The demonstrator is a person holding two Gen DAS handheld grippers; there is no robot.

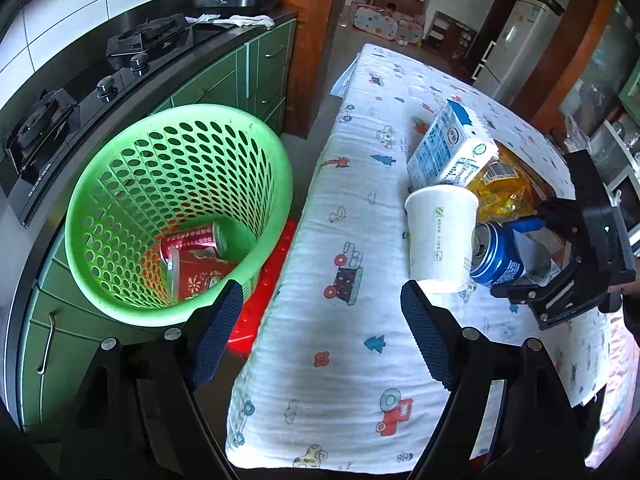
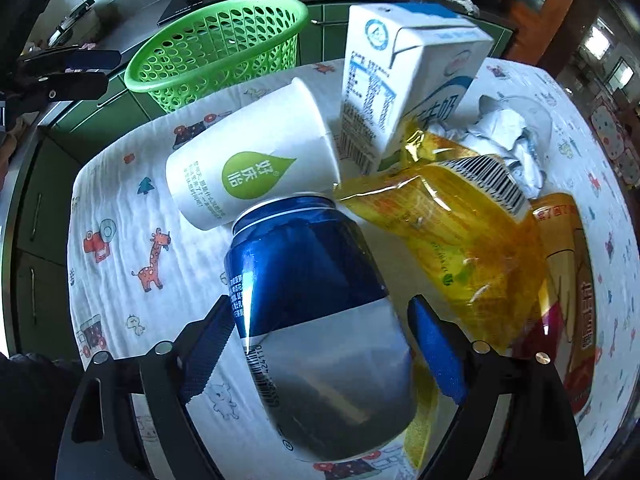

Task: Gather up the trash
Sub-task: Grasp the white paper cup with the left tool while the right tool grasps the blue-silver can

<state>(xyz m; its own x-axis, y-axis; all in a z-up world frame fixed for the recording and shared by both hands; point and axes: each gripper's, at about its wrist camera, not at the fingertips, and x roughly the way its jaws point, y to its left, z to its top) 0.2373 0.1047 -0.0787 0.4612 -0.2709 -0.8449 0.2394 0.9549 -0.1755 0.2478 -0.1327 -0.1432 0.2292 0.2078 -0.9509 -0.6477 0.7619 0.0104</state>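
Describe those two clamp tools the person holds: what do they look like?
Both look alike. The left gripper has a black angular frame with round silver bolts, and its jaws carry dark blue pads with a dotted, grippy texture. The right gripper is built the same; seen from outside, its black body shows a small green light.

the blue and silver can looks like glossy metal with bright streaks of reflection, while the yellow wrapper is shiny, crinkled plastic film. the white cup and the milk carton look like smooth, matt paper or card, and they lie on a soft, puckered cloth printed with cartoon animals. the green basket is smooth perforated plastic, and the gripper pads show a rough, knurled blue surface
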